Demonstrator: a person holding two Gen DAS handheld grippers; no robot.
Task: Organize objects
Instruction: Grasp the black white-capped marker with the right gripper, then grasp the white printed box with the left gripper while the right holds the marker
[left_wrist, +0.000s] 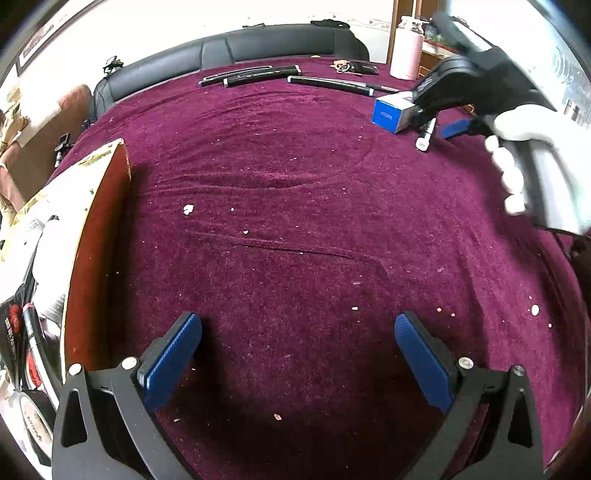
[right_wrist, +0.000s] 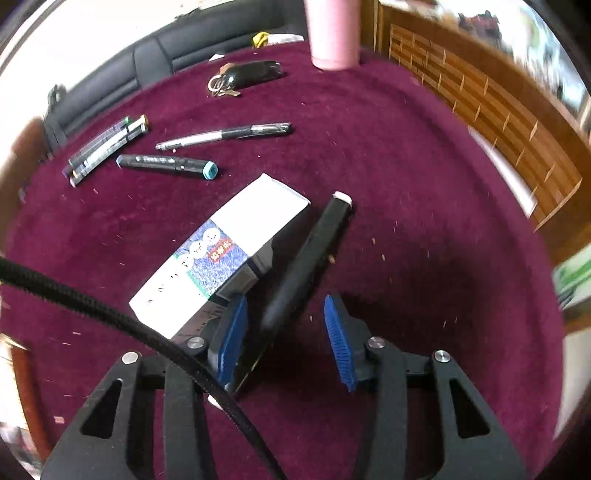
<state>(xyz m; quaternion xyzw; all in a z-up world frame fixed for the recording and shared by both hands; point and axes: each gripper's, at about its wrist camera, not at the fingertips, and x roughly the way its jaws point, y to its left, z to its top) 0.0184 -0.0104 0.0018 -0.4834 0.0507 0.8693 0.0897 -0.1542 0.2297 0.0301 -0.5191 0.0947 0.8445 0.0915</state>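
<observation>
In the right wrist view my right gripper (right_wrist: 286, 332) is open, its blue pads on either side of the near end of a black marker (right_wrist: 310, 254) that lies on the maroon cloth. A white and blue box (right_wrist: 225, 251) lies just left of the marker, touching my left finger. Farther back lie a teal-capped marker (right_wrist: 168, 164), a pen (right_wrist: 229, 134) and a bundle of markers (right_wrist: 107, 147). In the left wrist view my left gripper (left_wrist: 297, 332) is open and empty over bare cloth; the right gripper (left_wrist: 439, 110), the box (left_wrist: 393, 112) and the marker (left_wrist: 424, 136) show at far right.
A pink bottle (right_wrist: 334, 33) and a black key case with keys (right_wrist: 251, 75) stand at the back. A wooden slatted panel (right_wrist: 480, 107) borders the right. An open box of assorted items (left_wrist: 55, 258) sits at the left of the left wrist view. A black sofa back (left_wrist: 258, 48) is behind.
</observation>
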